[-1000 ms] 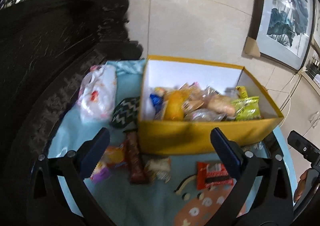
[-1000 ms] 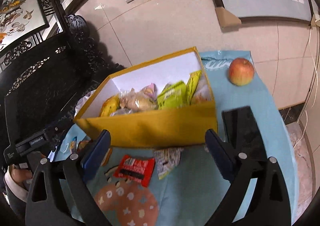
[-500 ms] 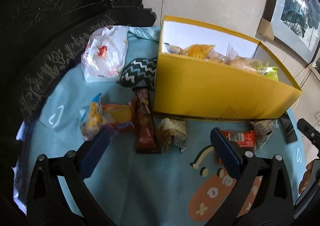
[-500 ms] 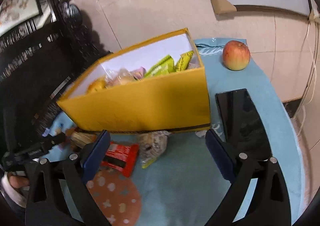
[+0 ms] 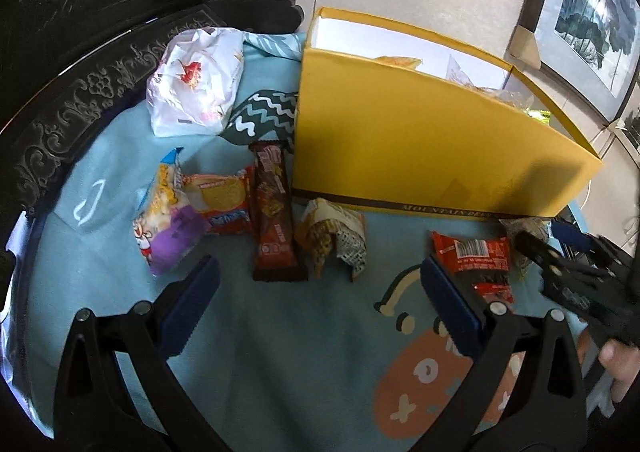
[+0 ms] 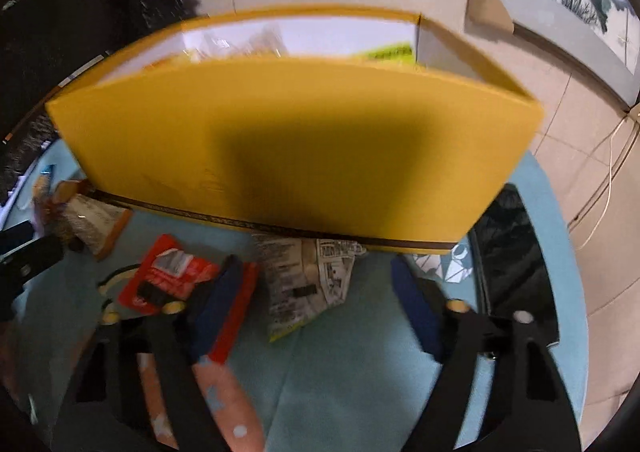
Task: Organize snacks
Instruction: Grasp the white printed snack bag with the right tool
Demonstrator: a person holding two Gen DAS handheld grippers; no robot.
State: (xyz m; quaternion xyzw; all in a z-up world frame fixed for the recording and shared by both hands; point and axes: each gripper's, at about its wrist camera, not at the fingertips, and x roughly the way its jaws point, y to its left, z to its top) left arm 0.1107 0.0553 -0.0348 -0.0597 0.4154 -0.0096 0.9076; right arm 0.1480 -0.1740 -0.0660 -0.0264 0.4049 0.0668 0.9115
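While its jaws have just been closing, the right gripper (image 6: 316, 292) straddles a pale snack packet (image 6: 308, 280) (pads apart from it), yellow box (image 6: 296, 148) at twelve o'clock; left gripper (image 5: 320, 304) gapes empty.

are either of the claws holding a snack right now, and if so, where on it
No. The left claw is open over bare cloth. The right claw has just been closing around the crinkled grey-printed snack packet, but its pads are not yet touching it.

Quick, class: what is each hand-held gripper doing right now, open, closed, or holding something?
Left hand-held gripper: open, holding nothing.
Right hand-held gripper: open, jaws just been closing around the pale snack packet, not yet gripping it.
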